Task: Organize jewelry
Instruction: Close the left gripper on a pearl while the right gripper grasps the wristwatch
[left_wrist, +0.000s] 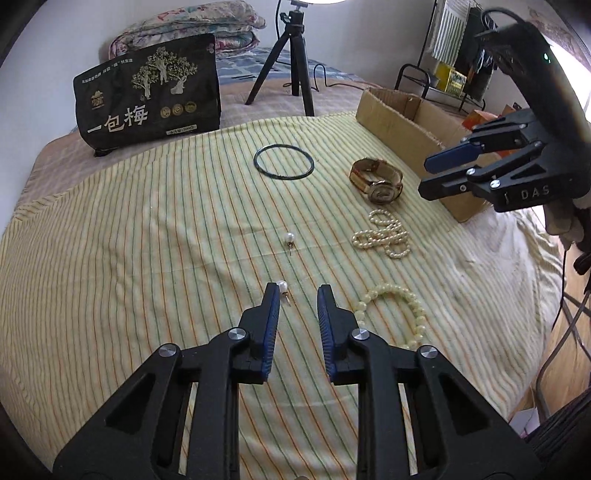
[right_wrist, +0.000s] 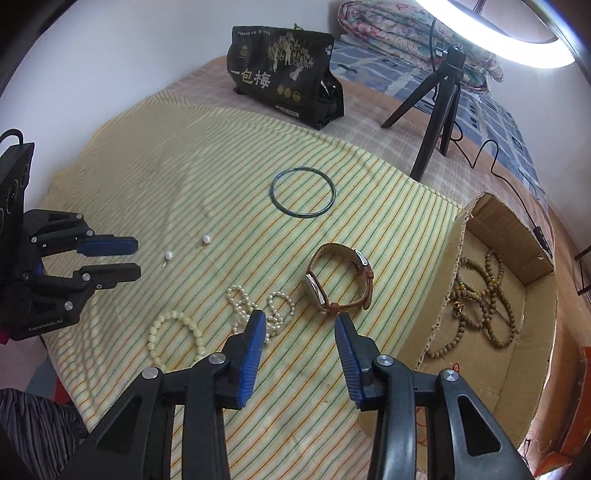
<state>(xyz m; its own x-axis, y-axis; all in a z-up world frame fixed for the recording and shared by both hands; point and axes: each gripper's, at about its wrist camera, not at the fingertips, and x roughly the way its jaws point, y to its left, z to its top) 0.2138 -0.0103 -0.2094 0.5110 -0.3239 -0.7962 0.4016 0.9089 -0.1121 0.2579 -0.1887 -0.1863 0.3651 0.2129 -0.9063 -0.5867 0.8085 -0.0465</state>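
- The left tool (left_wrist: 294, 295) has ribbed blue pads on black plastic arms; its jaws stand apart over the striped yellow cloth (left_wrist: 147, 240), clamping nothing, with a pearl earring (left_wrist: 283, 286) just beside the left pad.
- The right tool (right_wrist: 300, 325) is likewise apart and empty, hovering near the leather-strapped watch (right_wrist: 338, 280).
- On the soft, ribbed cloth lie a second pearl earring (left_wrist: 289, 238), a thin dark glass-like bangle (left_wrist: 283, 162), a tangled strand of small pearls (left_wrist: 384, 234) and a chunky cream bead bracelet (left_wrist: 399, 306).
- Only the right wrist view looks inside the corrugated cardboard box (right_wrist: 458, 236): brown wooden bead strings (right_wrist: 491, 306), perhaps two, lie coiled there.
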